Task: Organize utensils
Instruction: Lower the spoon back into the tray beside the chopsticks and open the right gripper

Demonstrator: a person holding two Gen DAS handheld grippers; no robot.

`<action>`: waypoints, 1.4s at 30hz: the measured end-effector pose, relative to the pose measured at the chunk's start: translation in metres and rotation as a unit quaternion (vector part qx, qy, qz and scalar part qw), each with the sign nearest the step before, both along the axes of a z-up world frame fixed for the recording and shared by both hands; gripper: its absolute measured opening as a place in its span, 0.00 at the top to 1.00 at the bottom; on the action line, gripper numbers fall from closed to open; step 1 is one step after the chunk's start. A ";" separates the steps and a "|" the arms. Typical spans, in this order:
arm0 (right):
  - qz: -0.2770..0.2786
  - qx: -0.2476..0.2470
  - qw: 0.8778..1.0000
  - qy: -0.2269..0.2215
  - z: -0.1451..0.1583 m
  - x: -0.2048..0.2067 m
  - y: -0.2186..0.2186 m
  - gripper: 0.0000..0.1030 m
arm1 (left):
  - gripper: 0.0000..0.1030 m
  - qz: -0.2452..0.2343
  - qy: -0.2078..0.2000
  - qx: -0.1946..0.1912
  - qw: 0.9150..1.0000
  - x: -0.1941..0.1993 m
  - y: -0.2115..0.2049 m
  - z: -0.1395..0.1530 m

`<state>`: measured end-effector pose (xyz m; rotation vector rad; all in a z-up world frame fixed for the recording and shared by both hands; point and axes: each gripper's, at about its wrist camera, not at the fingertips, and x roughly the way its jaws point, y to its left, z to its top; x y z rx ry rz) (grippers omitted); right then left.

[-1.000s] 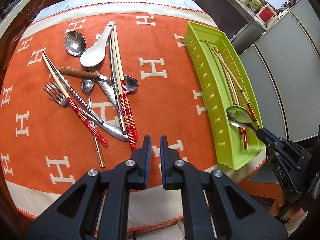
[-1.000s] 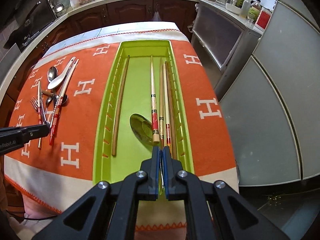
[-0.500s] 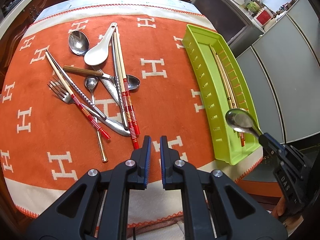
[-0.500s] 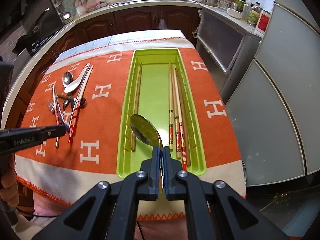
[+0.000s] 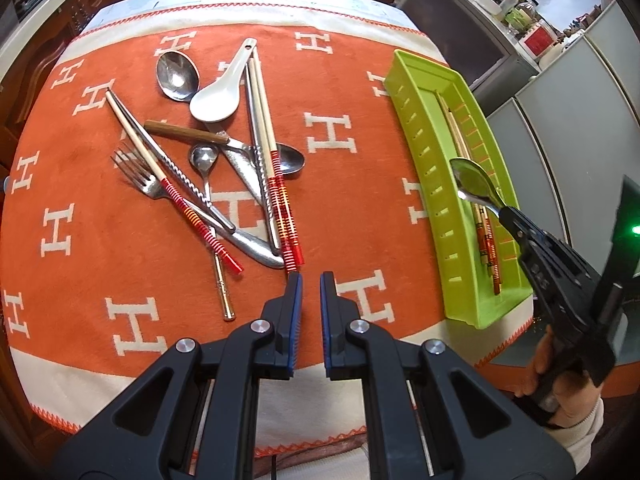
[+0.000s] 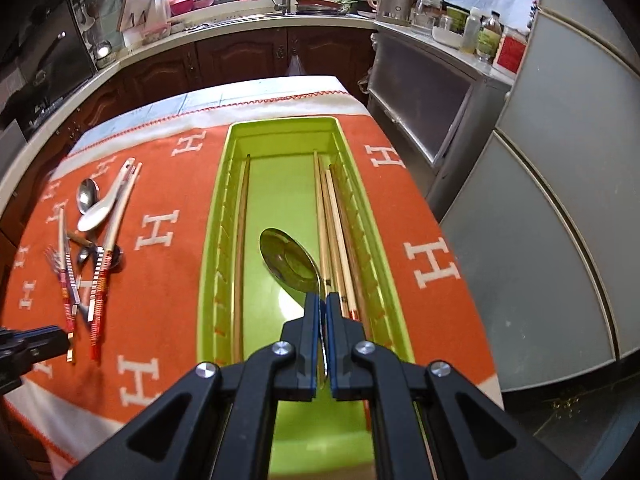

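A steel spoon point(image 6: 290, 258) hangs over the middle of the green tray point(image 6: 224, 216), handle pinched in my right gripper point(image 6: 322, 304), which is shut on it. Several chopsticks point(image 6: 332, 216) lie along the tray's right side and one wooden stick point(image 6: 242, 232) along its left. In the left wrist view the same spoon point(image 5: 474, 178) and right gripper point(image 5: 506, 214) sit above the tray point(image 5: 424, 148). My left gripper point(image 5: 310, 280) is shut and empty, just short of the red-ended chopsticks point(image 5: 280, 200) in the utensil pile with a white ceramic spoon point(image 5: 218, 98) and a fork point(image 5: 138, 172).
An orange blanket point(image 5: 352, 92) with white H marks covers the table. The tray lies close to the table's right edge; grey cabinet panels point(image 6: 552, 208) stand beyond it. A hand point(image 5: 560, 384) holds the right gripper. Kitchen counters point(image 6: 240, 24) run behind.
The right gripper with the spoon drew back toward the tray's near end, then moved forward over its middle, pointing less steeply. The left gripper stayed put.
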<state>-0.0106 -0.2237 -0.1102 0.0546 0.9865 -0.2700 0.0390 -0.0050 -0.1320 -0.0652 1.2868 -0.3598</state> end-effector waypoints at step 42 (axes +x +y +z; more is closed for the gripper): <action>0.049 0.095 0.994 0.007 0.021 0.002 -0.010 0.96 | 0.95 -0.002 -0.005 0.008 1.000 0.005 0.002 0.000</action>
